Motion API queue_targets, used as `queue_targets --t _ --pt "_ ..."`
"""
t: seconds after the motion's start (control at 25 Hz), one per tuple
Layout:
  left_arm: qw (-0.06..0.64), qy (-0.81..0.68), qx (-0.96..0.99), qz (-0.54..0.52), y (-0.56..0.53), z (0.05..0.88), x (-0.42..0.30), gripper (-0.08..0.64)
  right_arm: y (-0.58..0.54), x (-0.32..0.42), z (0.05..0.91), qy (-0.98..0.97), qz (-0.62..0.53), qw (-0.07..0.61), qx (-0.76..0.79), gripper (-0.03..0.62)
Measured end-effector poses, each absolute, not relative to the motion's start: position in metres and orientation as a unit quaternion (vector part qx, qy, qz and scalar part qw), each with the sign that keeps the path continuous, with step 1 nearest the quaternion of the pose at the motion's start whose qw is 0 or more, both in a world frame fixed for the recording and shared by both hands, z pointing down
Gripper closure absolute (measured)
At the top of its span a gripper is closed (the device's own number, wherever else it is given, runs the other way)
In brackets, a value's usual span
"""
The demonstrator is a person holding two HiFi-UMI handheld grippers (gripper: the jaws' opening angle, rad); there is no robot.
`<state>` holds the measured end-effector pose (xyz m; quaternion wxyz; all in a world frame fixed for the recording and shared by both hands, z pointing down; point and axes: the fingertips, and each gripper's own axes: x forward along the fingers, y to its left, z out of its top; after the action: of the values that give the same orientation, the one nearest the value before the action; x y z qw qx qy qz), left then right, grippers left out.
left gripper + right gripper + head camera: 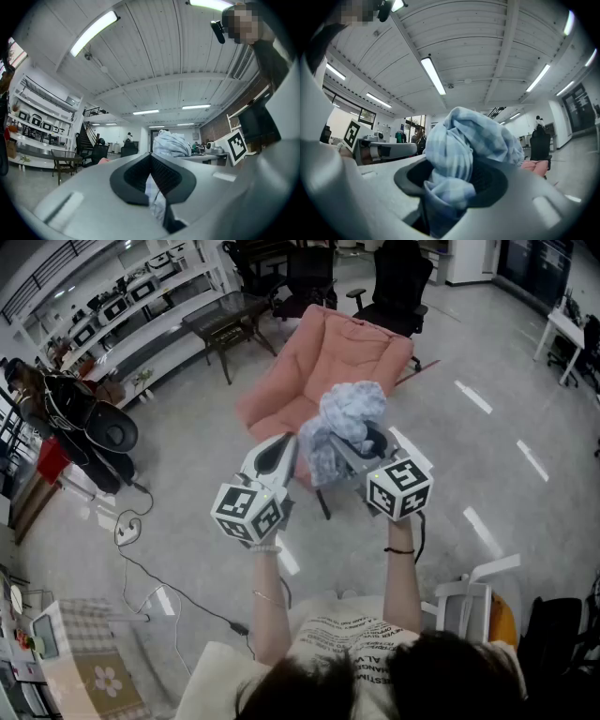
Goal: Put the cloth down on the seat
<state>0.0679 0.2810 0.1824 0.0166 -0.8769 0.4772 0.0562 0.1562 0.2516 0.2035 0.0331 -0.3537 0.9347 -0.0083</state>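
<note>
Pink seat (pixel 323 362) open ahead, office chairs (pixel 398 282) behind, table (pixel 225 320) left

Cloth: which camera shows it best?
The right gripper view: the cloth fills the middle, bunched between the jaws. The head view shows it smaller; the left gripper view, just a strip and a lump behind.

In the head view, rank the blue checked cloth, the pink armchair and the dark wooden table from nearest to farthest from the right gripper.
1. Blue checked cloth: held by the right gripper.
2. Pink armchair: just ahead, below.
3. Dark wooden table: beyond, to the left.
</note>
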Motion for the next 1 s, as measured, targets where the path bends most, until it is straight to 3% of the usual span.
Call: queue_targets --t 1.0 --pt "-0.015 0.474 -0.878 0.055 0.258 0.212 0.072 0.561 0.226 0.168 0.228 0.931 -0.035 0.004 -0.362 0.390"
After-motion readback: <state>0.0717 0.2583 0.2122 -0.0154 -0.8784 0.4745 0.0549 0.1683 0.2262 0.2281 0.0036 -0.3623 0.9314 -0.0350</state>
